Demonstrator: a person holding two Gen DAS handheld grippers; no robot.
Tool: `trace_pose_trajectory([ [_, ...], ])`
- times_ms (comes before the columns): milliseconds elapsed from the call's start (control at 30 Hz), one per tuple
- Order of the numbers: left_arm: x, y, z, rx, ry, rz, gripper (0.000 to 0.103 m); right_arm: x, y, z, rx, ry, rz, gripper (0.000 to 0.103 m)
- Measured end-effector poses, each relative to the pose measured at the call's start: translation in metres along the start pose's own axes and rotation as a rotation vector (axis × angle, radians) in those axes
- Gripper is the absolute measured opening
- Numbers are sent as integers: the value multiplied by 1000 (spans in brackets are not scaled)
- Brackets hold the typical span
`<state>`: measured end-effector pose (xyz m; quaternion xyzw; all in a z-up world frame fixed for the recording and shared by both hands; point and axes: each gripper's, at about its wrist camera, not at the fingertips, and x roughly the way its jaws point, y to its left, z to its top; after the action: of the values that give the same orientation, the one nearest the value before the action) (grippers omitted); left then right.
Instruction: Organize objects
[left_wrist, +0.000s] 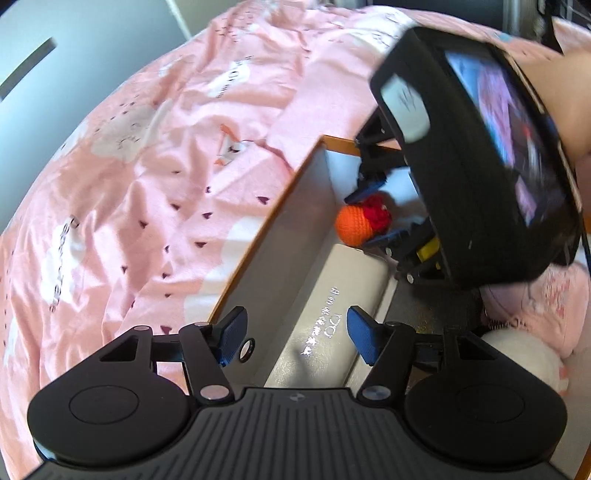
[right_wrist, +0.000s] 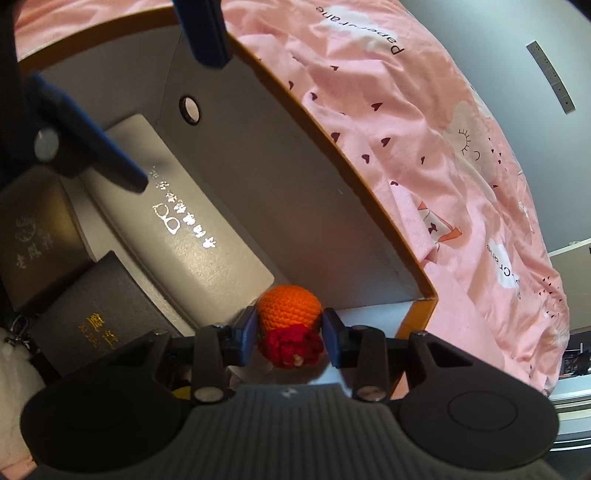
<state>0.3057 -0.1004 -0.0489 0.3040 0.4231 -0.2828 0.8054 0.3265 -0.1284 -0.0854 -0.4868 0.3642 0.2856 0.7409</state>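
**Right gripper holds crochet ball inside box; left gripper spread at box rim**

Right gripper (right_wrist: 289, 338) pinches the orange crochet ball (right_wrist: 289, 307): both blue pads touch its sides, with the red knitted tuft (right_wrist: 290, 347) facing the camera. Ball sits low inside the orange-edged box (right_wrist: 332, 140), near the corner where the grey inner wall meets the white floor. From the left wrist view the same ball (left_wrist: 352, 225) shows between the right gripper's pads, deep in the box (left_wrist: 266, 218).

Left gripper (left_wrist: 295, 334) is spread wide, nothing between the pads. It hovers over the near end of the box; its left pad (left_wrist: 232, 328) is close to the box wall, contact cannot be confirmed.

Box contents: a long grey case (right_wrist: 192, 221) with silver lettering and a glasses logo lies along the wall, just beside the ball. Two dark cases (right_wrist: 92, 310) with gold print lie next to it on the far side from the wall.

Box rests on a bed with a pink printed sheet (left_wrist: 129, 184). A white plush item (left_wrist: 524, 354) lies outside the box, near the left gripper's right side.
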Motion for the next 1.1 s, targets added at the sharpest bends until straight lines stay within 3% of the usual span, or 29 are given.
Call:
trace_pose_trajectory([
  [200,-9,8,-7,-119,35,-21,74,-4,-1,0,20,6,3,48],
  [500,-40,-3,-23,-169,14,23,74,-48,4,-12,77,-18,-9,54],
  [900,-137,-33,-52,-299,-84,133,74,-162,28,-48,481,-145,96,58],
  [1100,-190,-65,-81,-429,-152,228,74,-221,61,-64,642,-288,92,63],
])
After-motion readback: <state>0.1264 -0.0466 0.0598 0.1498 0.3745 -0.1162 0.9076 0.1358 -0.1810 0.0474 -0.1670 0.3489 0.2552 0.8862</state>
